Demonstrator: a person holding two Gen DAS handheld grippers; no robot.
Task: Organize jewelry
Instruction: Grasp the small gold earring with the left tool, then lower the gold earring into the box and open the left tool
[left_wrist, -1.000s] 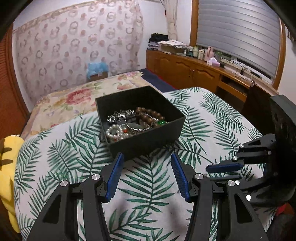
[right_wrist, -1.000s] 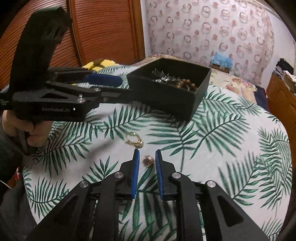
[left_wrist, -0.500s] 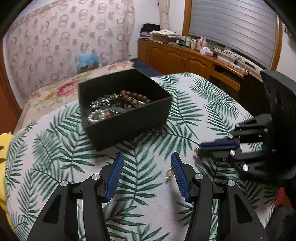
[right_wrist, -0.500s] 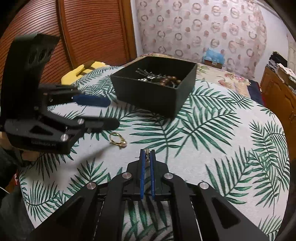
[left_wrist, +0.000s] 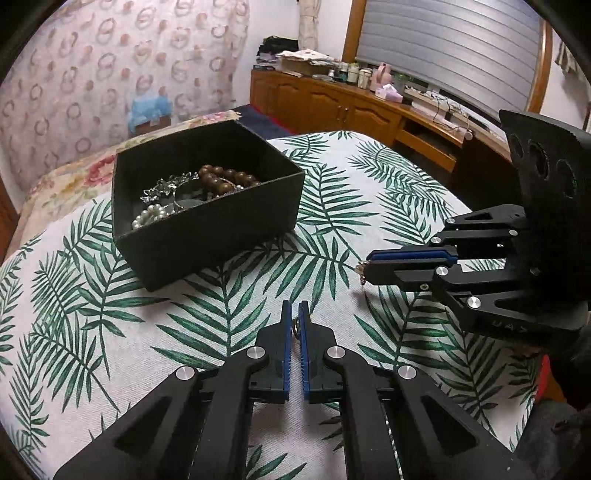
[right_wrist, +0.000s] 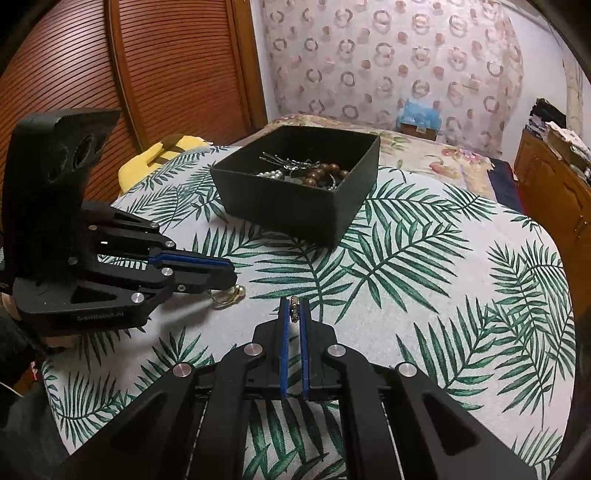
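An open black box (left_wrist: 207, 236) (right_wrist: 295, 210) stands on the leaf-print cloth and holds a brown bead bracelet (left_wrist: 225, 179), pearls (left_wrist: 149, 216) and a silver piece (left_wrist: 166, 184). My left gripper (left_wrist: 294, 306) is low over the cloth in front of the box. Its jaws are closing tight on a gold hoop earring (right_wrist: 227, 295), which sticks out past the tips in the right wrist view. My right gripper (right_wrist: 294, 304) is shut on a small bronze earring (right_wrist: 294, 310), held just above the cloth. It shows from the side in the left wrist view (left_wrist: 369, 266).
The leaf-print cloth (left_wrist: 369, 206) covers a rounded table. A floral bed (left_wrist: 74, 177) lies behind the box. Wooden cabinets (left_wrist: 351, 107) with clutter run along the right wall. A yellow object (right_wrist: 166, 151) and a slatted wooden door (right_wrist: 166, 55) are on the left.
My left gripper came down towards the cloth and went from wide open to shut on the gold earring. My right gripper closed on the small earring.
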